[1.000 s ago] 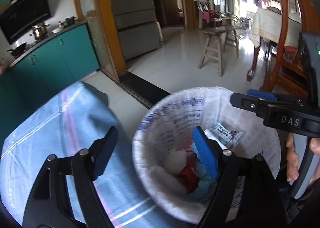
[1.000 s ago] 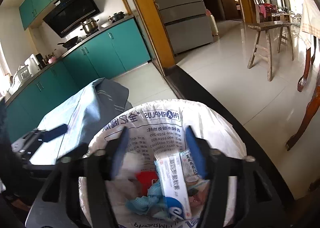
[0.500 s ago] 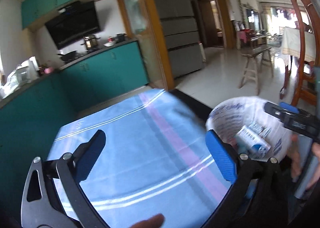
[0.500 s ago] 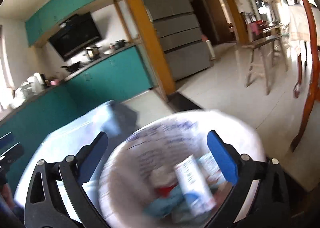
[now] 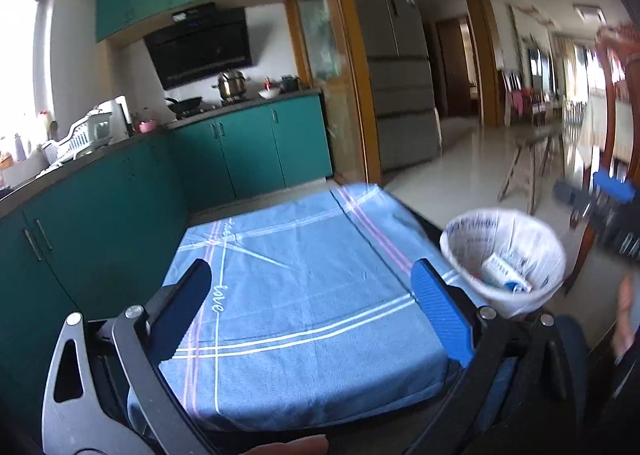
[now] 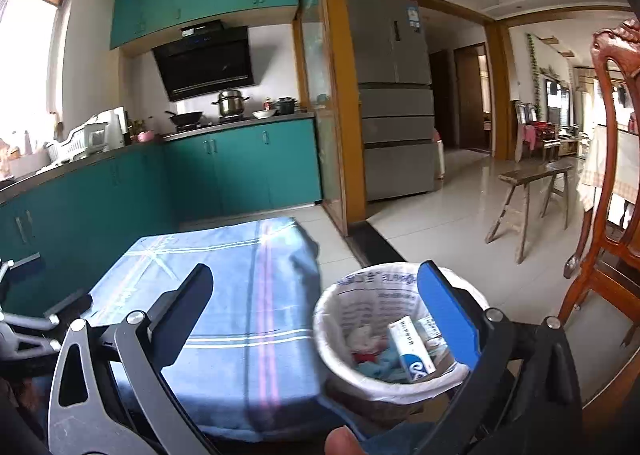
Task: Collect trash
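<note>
Both grippers have their jaws wide apart and nothing is between them. The left gripper (image 5: 310, 297) hangs over a blue cloth (image 5: 304, 279) with white and pink stripes, which covers a low surface. Its jaws have just been opening and stand at full width. The right gripper (image 6: 316, 301) is above the edge of the same cloth and the bin (image 6: 394, 387); its jaws have also just been opening, and they hold nothing.

The bin stands on the floor just beside the right side of the cloth. It has a white printed bag (image 6: 362, 287) as liner. Inside it lies the trash: a white and blue box (image 6: 412, 349), a small packet (image 6: 432, 329), something red and white (image 6: 364, 341), and crumpled blue material (image 6: 378, 365). In the left wrist view the bin is at the right, and the blurred right gripper shows beyond it at the frame edge.

Behind are teal cabinets (image 6: 240, 171), a grey fridge (image 6: 394, 95), a wooden bench (image 6: 528, 191) and a wooden chair (image 6: 612, 183).
</note>
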The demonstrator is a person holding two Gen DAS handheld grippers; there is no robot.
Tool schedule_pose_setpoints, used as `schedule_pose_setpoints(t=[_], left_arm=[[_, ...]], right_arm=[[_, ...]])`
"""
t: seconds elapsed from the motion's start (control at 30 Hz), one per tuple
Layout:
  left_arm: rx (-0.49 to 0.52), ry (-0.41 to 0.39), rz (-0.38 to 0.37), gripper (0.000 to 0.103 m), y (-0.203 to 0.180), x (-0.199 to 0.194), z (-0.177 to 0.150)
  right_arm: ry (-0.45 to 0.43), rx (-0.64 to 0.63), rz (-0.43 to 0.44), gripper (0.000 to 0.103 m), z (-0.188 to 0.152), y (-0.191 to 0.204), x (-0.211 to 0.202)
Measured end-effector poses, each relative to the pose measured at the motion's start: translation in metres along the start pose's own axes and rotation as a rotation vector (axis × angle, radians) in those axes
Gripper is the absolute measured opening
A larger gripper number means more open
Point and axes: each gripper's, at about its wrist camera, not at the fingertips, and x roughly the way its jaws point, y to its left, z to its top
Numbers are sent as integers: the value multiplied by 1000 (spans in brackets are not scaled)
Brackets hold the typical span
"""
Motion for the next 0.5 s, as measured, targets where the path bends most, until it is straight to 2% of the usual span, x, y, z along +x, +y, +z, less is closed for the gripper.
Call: schedule_pose_setpoints(t=[0.23, 0.5], left_arm=[[-20, -41, 4, 100, 7, -20, 3], [-37, -31, 16, 100, 13, -25, -4]], right_arm=[[-11, -86, 37, 100, -3, 29, -17], [-42, -79, 65, 100, -4, 35, -30]])
